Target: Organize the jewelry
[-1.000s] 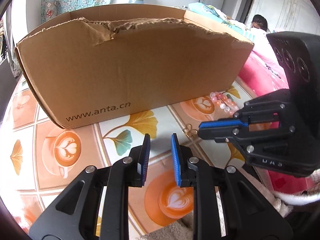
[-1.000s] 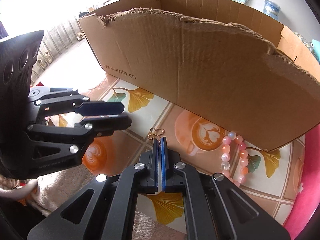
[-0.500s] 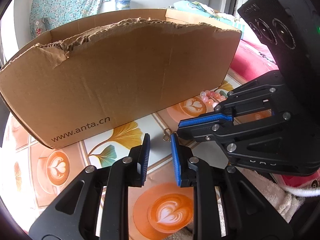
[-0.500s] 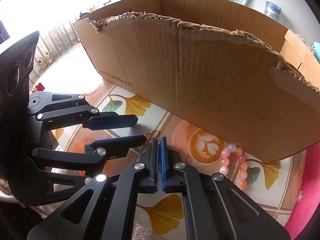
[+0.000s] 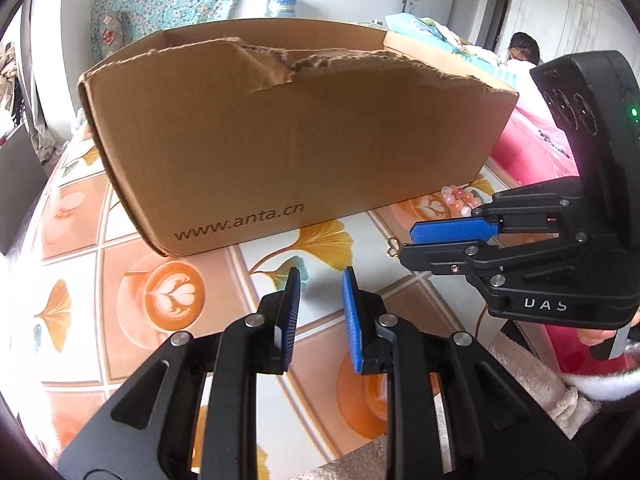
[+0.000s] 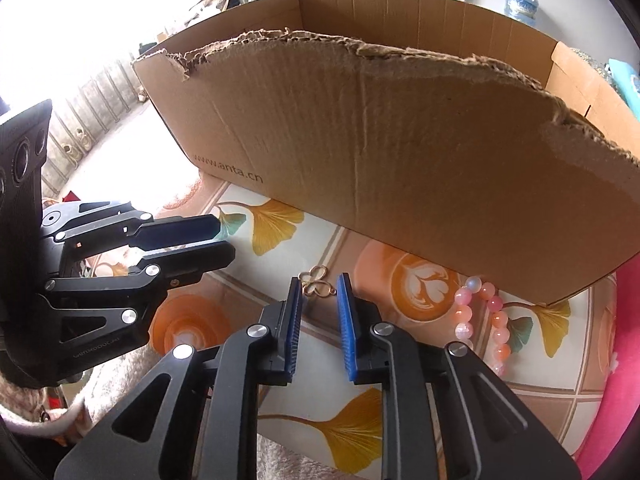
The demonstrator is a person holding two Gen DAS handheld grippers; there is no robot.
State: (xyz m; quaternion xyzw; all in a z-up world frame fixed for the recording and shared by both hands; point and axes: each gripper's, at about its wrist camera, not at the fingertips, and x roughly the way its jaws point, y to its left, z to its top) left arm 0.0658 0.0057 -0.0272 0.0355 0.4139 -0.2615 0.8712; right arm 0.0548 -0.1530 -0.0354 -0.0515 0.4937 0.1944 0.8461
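Nearest to us, the right gripper (image 6: 318, 320) points steeply down at the table; its jaws are opening, and their ribbed blue pads (image 6: 346, 320) have only air between them. Just past the tips lies a small gold clover-shaped charm (image 6: 318, 284), thin wire loops, flat on the glossy tablecloth (image 6: 400, 408) printed with ginkgo leaves and latte cups. We cannot tell if a pad touches it. In the left wrist view the charm (image 5: 394, 245) is mostly hidden behind the right gripper's lower finger. To the right lies a bracelet of round pink and orange beads (image 6: 486, 320), smooth and shiny, its lower end cut off by the gripper body. The left gripper (image 5: 320, 312) is tilted down too, its pads a little spread, with nothing between them. Behind stands a brown corrugated cardboard box (image 5: 288, 140) with a torn upper edge; its inside is hidden.
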